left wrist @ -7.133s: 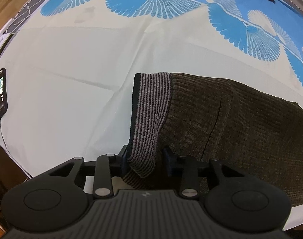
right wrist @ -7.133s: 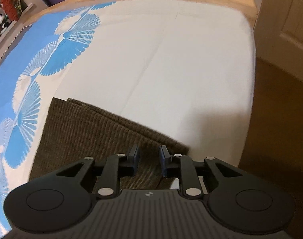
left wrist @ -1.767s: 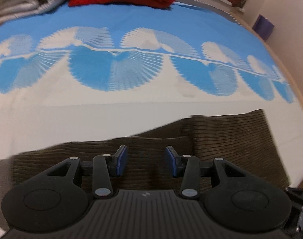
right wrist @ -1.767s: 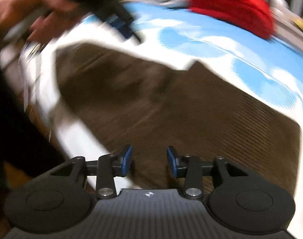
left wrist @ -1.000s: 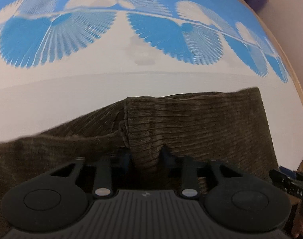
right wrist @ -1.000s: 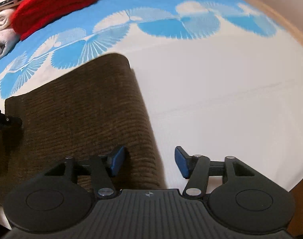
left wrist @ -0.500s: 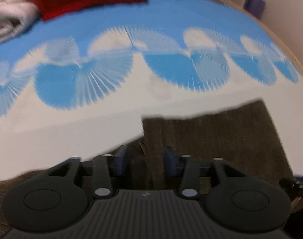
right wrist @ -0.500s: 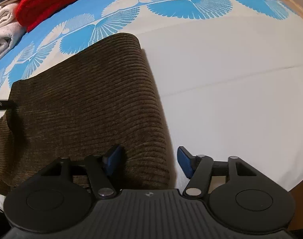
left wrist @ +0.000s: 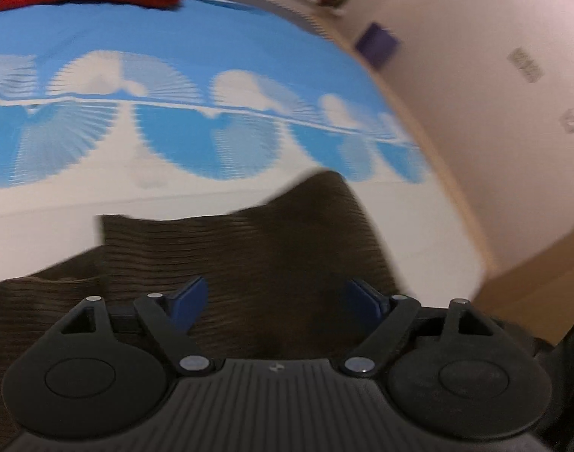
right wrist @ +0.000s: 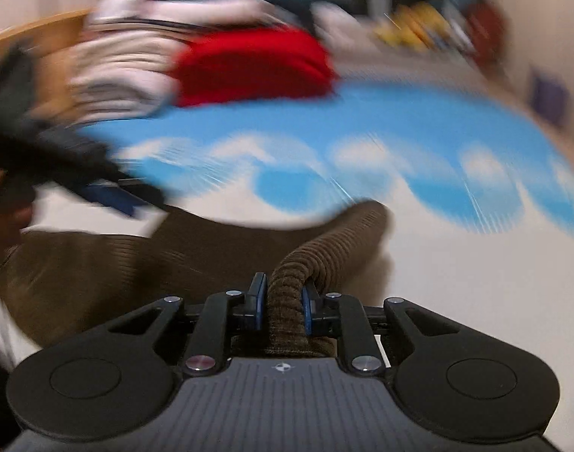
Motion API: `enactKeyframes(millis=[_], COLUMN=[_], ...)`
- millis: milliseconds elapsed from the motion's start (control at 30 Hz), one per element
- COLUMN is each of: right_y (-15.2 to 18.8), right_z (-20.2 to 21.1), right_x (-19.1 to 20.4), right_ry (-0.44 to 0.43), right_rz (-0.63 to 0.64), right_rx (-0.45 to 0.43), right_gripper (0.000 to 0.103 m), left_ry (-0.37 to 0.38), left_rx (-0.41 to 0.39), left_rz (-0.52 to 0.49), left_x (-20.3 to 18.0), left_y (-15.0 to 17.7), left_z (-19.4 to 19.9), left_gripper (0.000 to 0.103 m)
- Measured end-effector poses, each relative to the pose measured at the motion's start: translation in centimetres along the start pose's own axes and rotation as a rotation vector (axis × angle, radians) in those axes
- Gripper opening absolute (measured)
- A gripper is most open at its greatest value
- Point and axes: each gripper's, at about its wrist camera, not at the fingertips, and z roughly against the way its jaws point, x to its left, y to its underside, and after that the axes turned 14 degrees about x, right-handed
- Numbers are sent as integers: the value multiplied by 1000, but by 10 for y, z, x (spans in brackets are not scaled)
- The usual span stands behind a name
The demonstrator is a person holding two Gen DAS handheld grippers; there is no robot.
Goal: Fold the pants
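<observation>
Gripping a bunched fold of the pants [right wrist: 287, 293], your right gripper [right wrist: 281, 307] has just closed on thick, soft corduroy lying on the bed [right wrist: 456, 301]. Your left gripper [left wrist: 275, 303] has just opened, empty. Expect sagging; take folded edges.

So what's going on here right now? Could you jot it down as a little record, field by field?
Setting: bed sheet, white with a blue fan pattern
Garment: brown corduroy pants, partly folded on the sheet
Left gripper: open over the pants, nothing pinched; its jaws have just been opening
Right gripper: shut on a bunched fold of the pants; its jaws have just been closing on it
Background: red folded cloth beside a pale folded stack, blurred
Image quality: both views motion-blurred
</observation>
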Motion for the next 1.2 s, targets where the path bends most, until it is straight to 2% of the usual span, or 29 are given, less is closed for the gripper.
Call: enactKeyframes(millis=[67, 133, 200, 267, 300, 333, 367, 433, 500, 667, 733, 800, 833, 1100, 1200], right_y=[2, 4, 7, 9, 9, 9, 7, 1, -1, -7, -6, -8, -9, -21, -25], right_z=[6, 7, 3, -2, -4, -7, -10, -16, -18, -23, -19, -16, -13, -7, -15], right_x=[32, 55, 74, 89, 92, 95, 97, 100, 97, 95, 95, 90, 87, 56, 55], right_ry=[-13, -23, -33, -49, -56, -64, -71, -75, -75, -87, -117, -145, -152, -242, -256], right_rz=[150, 258, 351, 426, 448, 461, 464, 457, 444, 413, 376, 332, 309, 100, 40], right_rx=[-66, -94, -107, -111, -111, -109, -103, -87, -69, -48, -48, -53, -63, -113, -86], right_gripper=[19, 19, 19, 19, 19, 19, 19, 19, 19, 24, 32, 52, 54, 55, 55], left_ry=[50, 89, 78, 22, -23, -67, -95, -154, -204, -218, -227, -230, -227, -269, -304], left_rx=[-13, -20, -4, 13, 15, 19, 32, 67, 89, 96, 95, 90, 87, 22, -12], left_rz=[-1, 26, 44, 43, 41, 39, 42, 41, 35, 40, 35, 33, 34, 43, 80], left_x=[-6, -4, -3, -5, -5, -5, -4, 2, 5, 11, 12, 12, 14, 36, 57], left_y=[0, -2, -5, -7, -8, -9, -11, -13, -13, -13, -11, -10, -8, 18, 31], left_z=[1, 1, -4, -12, -13, -17, -22, -27, -31, -33, -31, -26, -23, 28, 58], left_gripper=[86, 86, 86, 85, 81, 68, 59, 29, 23, 21, 21, 20, 20, 19, 18])
